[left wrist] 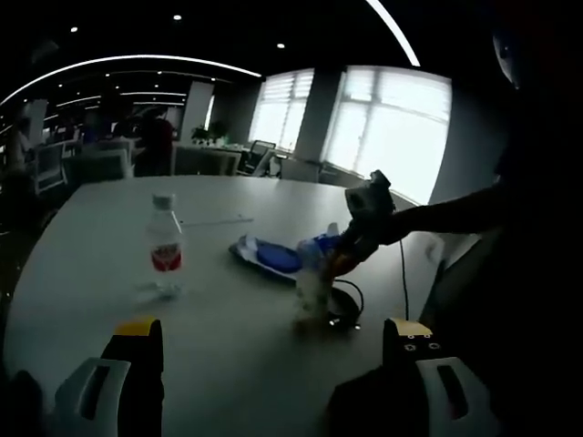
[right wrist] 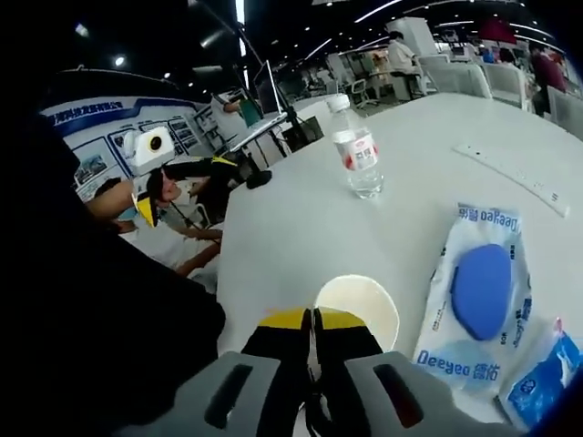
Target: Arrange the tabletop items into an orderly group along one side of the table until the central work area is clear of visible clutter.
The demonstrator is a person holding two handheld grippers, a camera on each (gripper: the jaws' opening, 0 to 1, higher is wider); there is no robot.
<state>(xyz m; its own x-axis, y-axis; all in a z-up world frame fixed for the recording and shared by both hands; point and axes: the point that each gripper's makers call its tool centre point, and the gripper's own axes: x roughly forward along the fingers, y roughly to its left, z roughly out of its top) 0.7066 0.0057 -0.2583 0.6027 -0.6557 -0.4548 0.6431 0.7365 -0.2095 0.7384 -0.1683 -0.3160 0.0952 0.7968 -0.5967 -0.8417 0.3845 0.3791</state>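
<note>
- Our right tongs (right wrist: 312, 320) are pressed together on the rim of a cream paper cup (right wrist: 357, 306), which sits on the white counter (right wrist: 301, 228) right at their tips; from the left gripper view the same tongs (left wrist: 342, 259) reach in from the right, tipping the cup (left wrist: 312, 296) over a coil of black cable (left wrist: 346, 305).
- Our left tongs (left wrist: 273, 330) stand wide apart and hold nothing, low over the counter's near edge.
- We judge the cup light and thin-walled, easily crushed: a gentle pinch on the rim suits it.
- A clear plastic water bottle with a red label (right wrist: 357, 150) stands upright well ahead of the right tongs; we expect it heavier and slick, best taken around the body.
- A flat white wet-wipe pack with a blue lid (right wrist: 478, 291) lies just to their right, soft and floppy, and beside it a small blue packet (right wrist: 547, 373).
- A long white ruler-like strip (right wrist: 515, 177) lies farther off.
</note>
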